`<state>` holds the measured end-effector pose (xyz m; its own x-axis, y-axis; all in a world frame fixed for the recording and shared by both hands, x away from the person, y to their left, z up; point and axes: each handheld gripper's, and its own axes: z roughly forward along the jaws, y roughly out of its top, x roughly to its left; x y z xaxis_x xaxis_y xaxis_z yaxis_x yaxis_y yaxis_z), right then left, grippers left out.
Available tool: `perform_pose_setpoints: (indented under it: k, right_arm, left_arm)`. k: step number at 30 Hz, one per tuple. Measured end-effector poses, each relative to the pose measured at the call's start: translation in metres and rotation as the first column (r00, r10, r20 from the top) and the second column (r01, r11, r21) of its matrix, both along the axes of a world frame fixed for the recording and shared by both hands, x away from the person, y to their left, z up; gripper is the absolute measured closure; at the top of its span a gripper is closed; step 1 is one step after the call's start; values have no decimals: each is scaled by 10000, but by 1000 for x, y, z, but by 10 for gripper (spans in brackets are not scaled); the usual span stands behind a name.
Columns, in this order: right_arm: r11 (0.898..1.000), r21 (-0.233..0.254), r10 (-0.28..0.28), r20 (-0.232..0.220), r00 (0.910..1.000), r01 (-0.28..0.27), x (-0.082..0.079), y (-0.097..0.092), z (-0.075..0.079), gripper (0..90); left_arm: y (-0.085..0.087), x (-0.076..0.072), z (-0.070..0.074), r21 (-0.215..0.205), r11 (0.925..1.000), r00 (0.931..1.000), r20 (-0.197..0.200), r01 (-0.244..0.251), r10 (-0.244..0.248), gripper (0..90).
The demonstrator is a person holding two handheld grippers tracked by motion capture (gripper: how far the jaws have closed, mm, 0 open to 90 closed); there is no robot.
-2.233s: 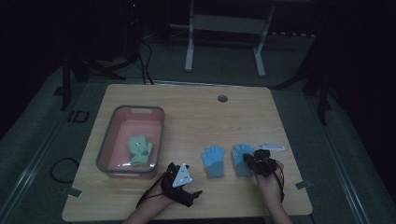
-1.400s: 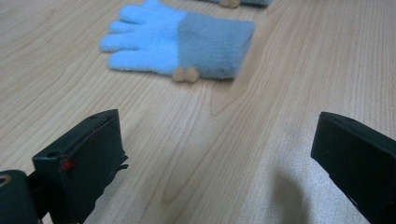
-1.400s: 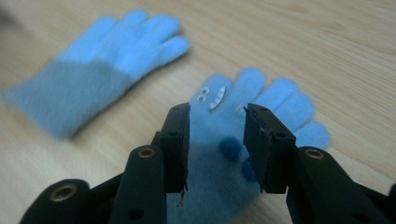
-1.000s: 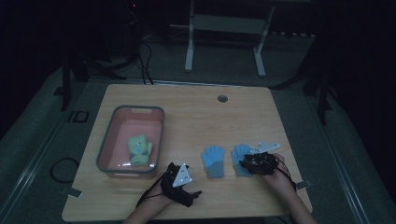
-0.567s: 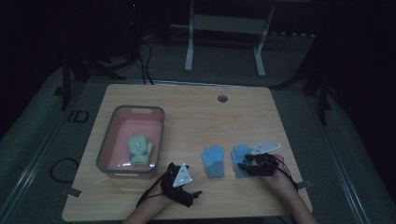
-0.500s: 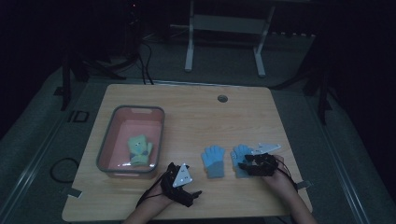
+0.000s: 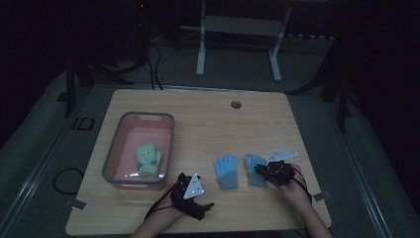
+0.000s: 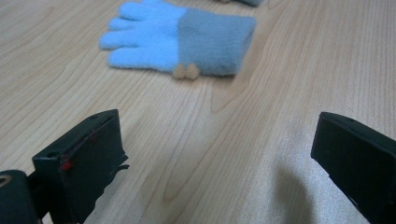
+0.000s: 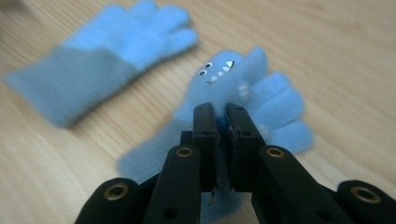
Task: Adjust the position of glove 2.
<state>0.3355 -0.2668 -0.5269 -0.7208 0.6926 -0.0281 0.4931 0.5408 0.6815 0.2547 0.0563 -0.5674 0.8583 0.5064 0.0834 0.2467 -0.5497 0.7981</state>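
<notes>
Two blue gloves with grey cuffs lie side by side on the wooden table (image 7: 198, 124). My right gripper (image 7: 261, 171) (image 9: 220, 109) is shut on the right glove (image 7: 252, 163) (image 9: 233, 79), which bears a small toothy face. Its jaws have just been closing and pinch the fabric near the palm. The left blue glove (image 7: 227, 171) (image 9: 102, 60) (image 8: 177, 37) lies flat and free. My left gripper (image 7: 202, 198) (image 8: 219, 135) rests near the front edge and points at that glove. It is open, with bare table between its jaws.
A pink bin (image 7: 114, 148) with a grey rim stands at the left of the table, with a green glove (image 7: 147, 158) inside. A small round hole (image 7: 236, 104) sits near the far edge. White table legs (image 7: 200, 44) stand on the floor beyond.
The right hand has shifted slightly over the right blue glove. The left gripper, the other glove and the bin lie as before.
</notes>
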Motion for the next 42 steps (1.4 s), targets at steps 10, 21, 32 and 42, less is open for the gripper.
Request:
perform_pose_setpoints:
  k: [10,21,32,42]
  right_arm:
    - [9977,313,572,709,9958,-595,-6,25,37,835]
    - [9918,458,1152,896,9893,-1196,-7,57,53,831]
    - [9851,1,1719,528,9837,-1722,-9,87,36,827]
    - [9854,-275,1672,-354,9853,-1682,1,94,7,777]
  left_arm:
    - [0,0,0,2,10000,10000,7,14,-14,26]
    - [0,0,0,5,10000,10000,49,45,-45,26]
    - [0,-1,0,-2,10000,9999,63,86,-86,27]
    - [0,-1,0,-30,10000,10000,29,79,-79,26]
